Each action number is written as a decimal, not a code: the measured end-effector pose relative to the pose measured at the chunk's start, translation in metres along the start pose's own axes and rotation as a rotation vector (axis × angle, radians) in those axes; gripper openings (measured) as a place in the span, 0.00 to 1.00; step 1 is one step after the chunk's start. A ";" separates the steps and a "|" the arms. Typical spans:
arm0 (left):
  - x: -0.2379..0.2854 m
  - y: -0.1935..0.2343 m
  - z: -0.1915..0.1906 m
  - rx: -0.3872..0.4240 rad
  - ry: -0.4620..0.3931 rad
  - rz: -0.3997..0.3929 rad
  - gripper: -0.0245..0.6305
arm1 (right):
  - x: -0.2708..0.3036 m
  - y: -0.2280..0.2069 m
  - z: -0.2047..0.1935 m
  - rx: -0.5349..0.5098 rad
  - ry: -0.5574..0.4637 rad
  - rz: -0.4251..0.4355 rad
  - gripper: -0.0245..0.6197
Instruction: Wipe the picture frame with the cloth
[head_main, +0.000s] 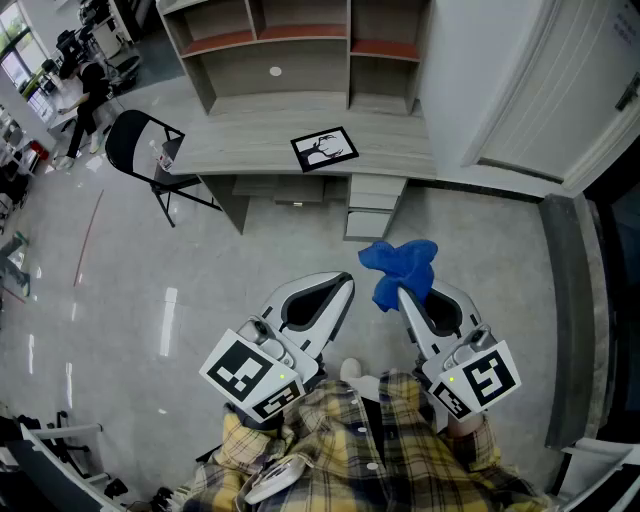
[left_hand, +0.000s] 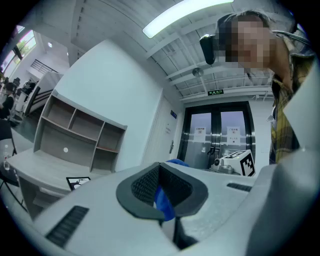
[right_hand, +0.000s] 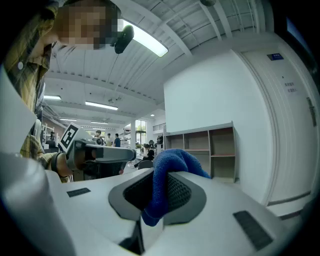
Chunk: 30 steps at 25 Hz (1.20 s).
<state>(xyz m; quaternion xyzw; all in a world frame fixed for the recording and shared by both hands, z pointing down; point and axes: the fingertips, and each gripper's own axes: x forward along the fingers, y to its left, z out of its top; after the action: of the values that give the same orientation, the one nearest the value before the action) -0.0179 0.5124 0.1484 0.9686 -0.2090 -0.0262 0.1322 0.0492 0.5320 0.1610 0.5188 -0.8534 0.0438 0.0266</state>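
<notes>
Frame far ahead of our jaws

The picture frame (head_main: 325, 149) lies flat on the desk (head_main: 250, 130), well beyond both grippers. Our right gripper (head_main: 404, 292) pinches the cloth (head_main: 400, 262), with the frame ahead and leftward. Our left gripper (head_main: 343, 284) is pressed together, empty.

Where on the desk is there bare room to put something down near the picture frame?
The desk is bare left of the picture frame, as far as the chair at its end, and bare right of it up to the wall. A narrower strip lies between the frame and the shelves. Only the corner by the chair looks crowded.
</notes>
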 end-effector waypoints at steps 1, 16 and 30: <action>0.000 0.000 0.000 0.001 0.001 0.000 0.04 | -0.001 -0.001 0.000 0.003 -0.003 -0.002 0.12; 0.015 0.001 -0.015 -0.001 0.002 0.036 0.04 | -0.014 -0.018 -0.014 0.017 -0.011 -0.006 0.12; 0.034 0.066 -0.020 -0.034 0.027 0.066 0.04 | 0.051 -0.036 -0.033 0.048 0.060 0.048 0.12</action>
<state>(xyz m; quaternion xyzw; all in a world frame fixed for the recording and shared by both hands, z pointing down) -0.0108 0.4459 0.1856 0.9590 -0.2386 -0.0125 0.1525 0.0574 0.4740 0.2001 0.4970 -0.8631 0.0805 0.0384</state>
